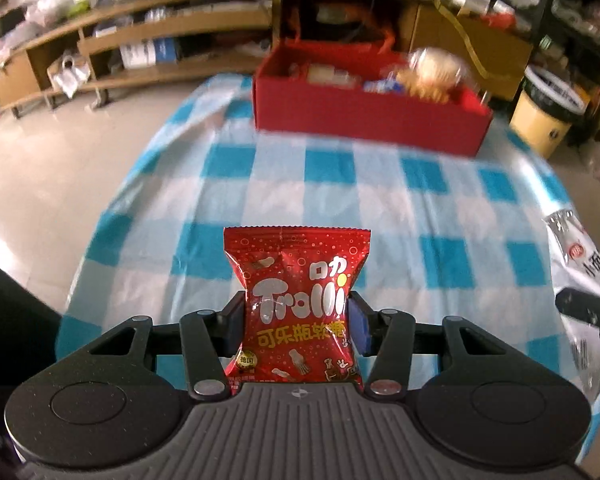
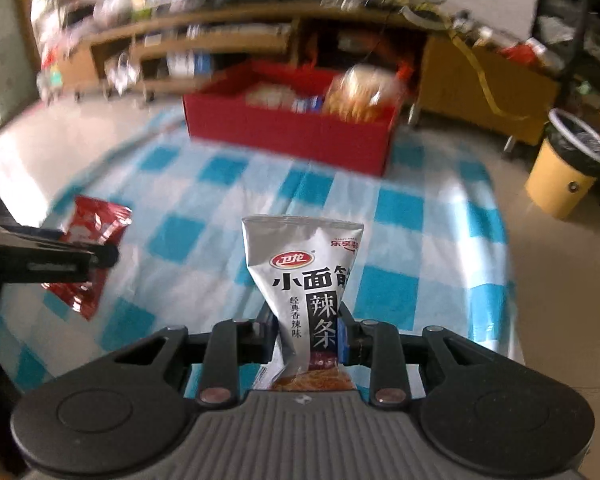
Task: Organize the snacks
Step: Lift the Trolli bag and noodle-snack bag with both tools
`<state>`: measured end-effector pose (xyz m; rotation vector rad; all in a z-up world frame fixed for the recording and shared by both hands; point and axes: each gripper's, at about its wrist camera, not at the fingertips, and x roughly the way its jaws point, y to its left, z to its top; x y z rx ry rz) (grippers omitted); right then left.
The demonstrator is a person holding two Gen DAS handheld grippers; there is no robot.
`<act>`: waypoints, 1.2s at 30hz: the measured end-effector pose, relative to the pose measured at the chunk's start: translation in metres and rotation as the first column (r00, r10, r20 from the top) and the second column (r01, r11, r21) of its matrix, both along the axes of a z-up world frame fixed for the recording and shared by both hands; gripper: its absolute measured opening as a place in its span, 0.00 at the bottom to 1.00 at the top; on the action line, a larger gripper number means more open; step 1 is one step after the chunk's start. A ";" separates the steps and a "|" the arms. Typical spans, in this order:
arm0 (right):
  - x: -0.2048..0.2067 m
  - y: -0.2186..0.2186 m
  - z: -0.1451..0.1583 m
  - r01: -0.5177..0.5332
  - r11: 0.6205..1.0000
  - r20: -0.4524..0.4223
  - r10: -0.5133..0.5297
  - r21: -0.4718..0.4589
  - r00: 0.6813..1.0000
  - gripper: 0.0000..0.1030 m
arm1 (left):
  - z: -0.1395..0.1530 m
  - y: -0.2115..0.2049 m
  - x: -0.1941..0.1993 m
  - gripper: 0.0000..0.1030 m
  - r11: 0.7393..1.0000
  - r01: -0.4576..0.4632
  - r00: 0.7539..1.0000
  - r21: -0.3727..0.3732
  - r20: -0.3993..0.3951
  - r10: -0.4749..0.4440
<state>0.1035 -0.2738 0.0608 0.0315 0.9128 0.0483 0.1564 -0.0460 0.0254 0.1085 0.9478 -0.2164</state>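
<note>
My left tool (image 1: 296, 326) pinches a red Trolli candy bag (image 1: 298, 304) by its sides. The bag stands up straight above the bench (image 1: 340, 200), which has a blue and white checked cloth on it. My right tool (image 2: 307, 338) pinches a silver spicy strip bag (image 2: 306, 280), which also stands up, squeezed thin in the middle. A red box (image 1: 364, 120) sits at the far end of the bench, well apart from both bags. It already has snacks inside, but they look blurry. A yellow bin (image 2: 560, 176) stands on the floor to the right.
</note>
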 end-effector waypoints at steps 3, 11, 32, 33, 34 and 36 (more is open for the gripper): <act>-0.022 0.005 0.018 0.035 0.999 0.079 -0.035 0.002 0.996 0.26 | 0.010 -0.001 -0.007 0.57 1.000 0.016 0.999 -0.013 0.040 -0.016; -0.006 0.000 0.044 0.116 0.993 0.196 -0.112 -0.011 0.974 0.26 | 0.040 -0.013 -0.002 0.57 0.998 0.014 0.992 -0.068 0.128 -0.006; 0.024 -0.001 0.054 0.120 0.992 0.272 -0.106 -0.036 0.956 0.26 | 0.051 -0.026 0.021 0.57 0.999 -0.004 0.982 -0.034 0.186 0.010; 0.025 -0.001 0.055 0.121 0.992 0.275 -0.107 -0.033 0.955 0.26 | 0.051 -0.026 0.021 0.57 0.999 -0.002 0.983 -0.034 0.185 0.008; 0.027 -0.001 0.056 0.121 0.992 0.278 -0.108 -0.031 0.955 0.26 | 0.052 -0.027 0.022 0.57 0.999 -0.001 0.983 -0.033 0.186 0.007; 0.030 -0.001 0.056 0.121 0.992 0.281 -0.108 -0.029 0.954 0.26 | 0.053 -0.027 0.023 0.57 0.999 0.001 0.981 -0.032 0.193 0.005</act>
